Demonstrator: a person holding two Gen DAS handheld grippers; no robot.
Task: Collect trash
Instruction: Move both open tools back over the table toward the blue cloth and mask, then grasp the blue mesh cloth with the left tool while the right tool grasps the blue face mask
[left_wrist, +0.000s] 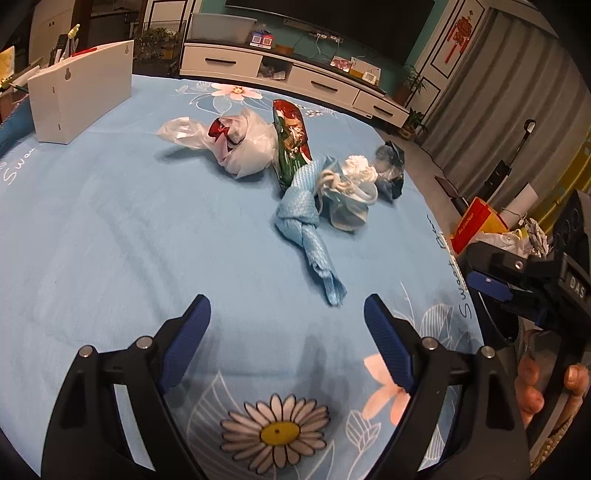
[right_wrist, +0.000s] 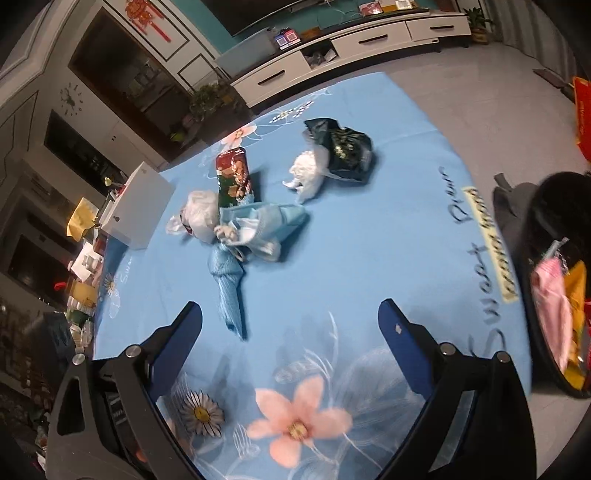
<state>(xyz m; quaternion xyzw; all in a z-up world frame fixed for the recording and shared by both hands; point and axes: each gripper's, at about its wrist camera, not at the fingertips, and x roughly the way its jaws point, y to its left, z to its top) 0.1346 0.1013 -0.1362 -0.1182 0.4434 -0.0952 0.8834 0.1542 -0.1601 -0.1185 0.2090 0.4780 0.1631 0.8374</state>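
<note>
Left wrist view: left gripper (left_wrist: 287, 317) jaws released, empty; twisted blue cloth (left_wrist: 314, 236) on desk (left_wrist: 110, 229) just ahead, long axis pointing toward jaws. Right gripper (right_wrist: 290, 328) likewise released, cloth ahead-left, similarly near.

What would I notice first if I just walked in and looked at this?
Probably the little heap of trash in the middle of the blue flowered tablecloth: a red and green snack wrapper, a twisted blue cloth and a crumpled white plastic bag. Nearer the cameras, the left gripper and right gripper hang open and empty above the cloth.
</note>
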